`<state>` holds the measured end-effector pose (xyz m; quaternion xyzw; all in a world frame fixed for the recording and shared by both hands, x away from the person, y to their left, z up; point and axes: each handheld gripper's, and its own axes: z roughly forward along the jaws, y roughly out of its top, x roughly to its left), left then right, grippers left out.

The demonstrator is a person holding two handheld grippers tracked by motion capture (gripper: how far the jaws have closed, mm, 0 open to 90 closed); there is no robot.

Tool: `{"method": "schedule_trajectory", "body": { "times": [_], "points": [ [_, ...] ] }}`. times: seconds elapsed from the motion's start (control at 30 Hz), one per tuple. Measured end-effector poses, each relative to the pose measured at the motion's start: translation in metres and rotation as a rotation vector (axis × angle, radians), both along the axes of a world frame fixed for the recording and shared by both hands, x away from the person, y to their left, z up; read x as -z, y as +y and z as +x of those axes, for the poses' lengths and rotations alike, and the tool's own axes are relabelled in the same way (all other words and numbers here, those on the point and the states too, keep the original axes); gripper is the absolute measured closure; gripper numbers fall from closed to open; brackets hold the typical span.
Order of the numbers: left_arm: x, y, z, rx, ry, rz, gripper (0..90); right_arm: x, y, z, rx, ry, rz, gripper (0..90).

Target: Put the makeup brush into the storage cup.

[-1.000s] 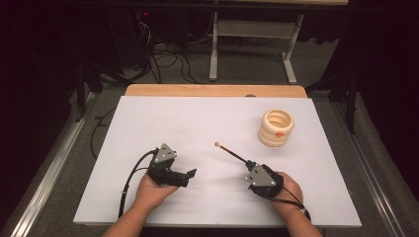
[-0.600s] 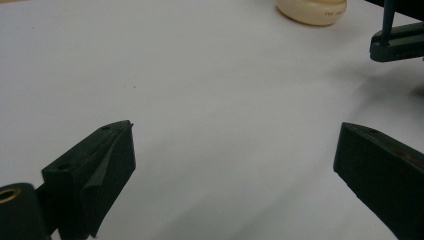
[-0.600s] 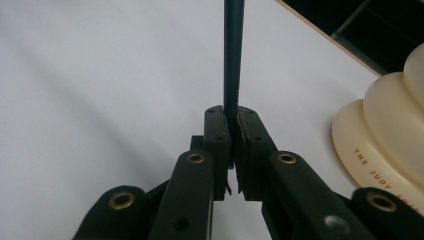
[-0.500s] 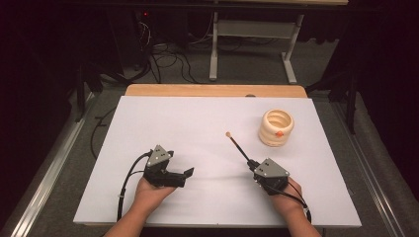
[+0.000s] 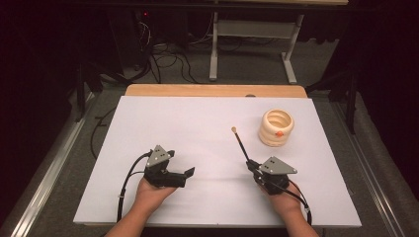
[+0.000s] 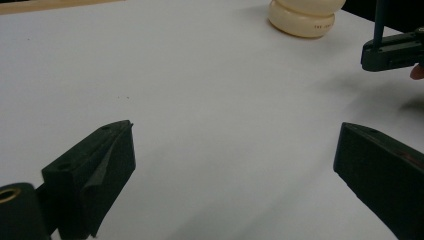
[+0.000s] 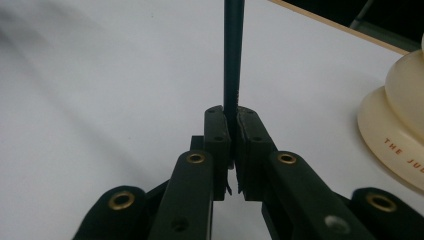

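One cream ribbed holder (image 5: 276,127), one dark stick (image 5: 240,143) clamped in the right tool (image 5: 253,167); left tool (image 5: 184,174) gapes apart.

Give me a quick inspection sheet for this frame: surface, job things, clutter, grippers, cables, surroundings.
Surface: white board on a wooden table.
Job's things: cream ribbed pot at far right; thin dark stick with a pale tip.
Clutter: nothing seen.
Grippers: left gripper open, holding nothing; right gripper shut on the stick, its tip pointing toward the far edge, left of the pot.
Cables: one trails from each gripper; a tangle of cables on the floor.
Surroundings: dark room, grey table legs behind.
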<state>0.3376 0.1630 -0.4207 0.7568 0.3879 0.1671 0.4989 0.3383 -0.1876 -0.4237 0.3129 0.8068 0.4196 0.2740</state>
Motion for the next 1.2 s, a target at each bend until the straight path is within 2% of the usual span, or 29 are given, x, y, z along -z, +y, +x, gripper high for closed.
{"method": "schedule_trajectory", "body": {
  "times": [0.27,0.33,0.5,0.6,0.73,0.83,0.97,1.0,1.2],
  "points": [
    [0.002,-0.002,0.000,0.018,0.008,-0.002,2.7,0.003,-0.002,0.002,0.017,0.048,0.049,87.5],
    [0.002,-0.003,0.001,0.018,0.004,-0.001,2.4,0.003,-0.002,0.003,0.017,0.051,0.048,87.5],
    [0.003,-0.004,0.000,0.025,-0.011,0.007,2.3,0.002,-0.002,0.002,0.018,0.048,0.039,87.5],
    [0.003,-0.004,0.000,0.034,-0.017,-0.004,2.6,0.002,-0.002,0.002,0.022,0.046,0.039,87.5],
    [0.001,-0.003,-0.002,0.042,-0.038,-0.022,9.9,0.001,-0.002,0.002,0.020,0.042,0.037,87.5],
    [0.000,-0.004,-0.002,0.047,-0.032,-0.039,8.5,0.001,-0.002,0.002,0.019,0.038,0.041,87.5],
    [0.000,-0.005,-0.004,0.043,-0.047,-0.037,7.7,0.000,-0.001,0.002,0.020,0.030,0.040,87.5],
    [-0.001,-0.004,-0.004,0.040,-0.044,-0.043,7.4,0.000,0.000,0.001,0.019,0.032,0.053,87.5],
    [-0.005,-0.002,-0.001,0.029,-0.049,-0.086,3.4,-0.003,0.009,-0.001,-0.005,0.013,0.035,87.6]
  ]
}}
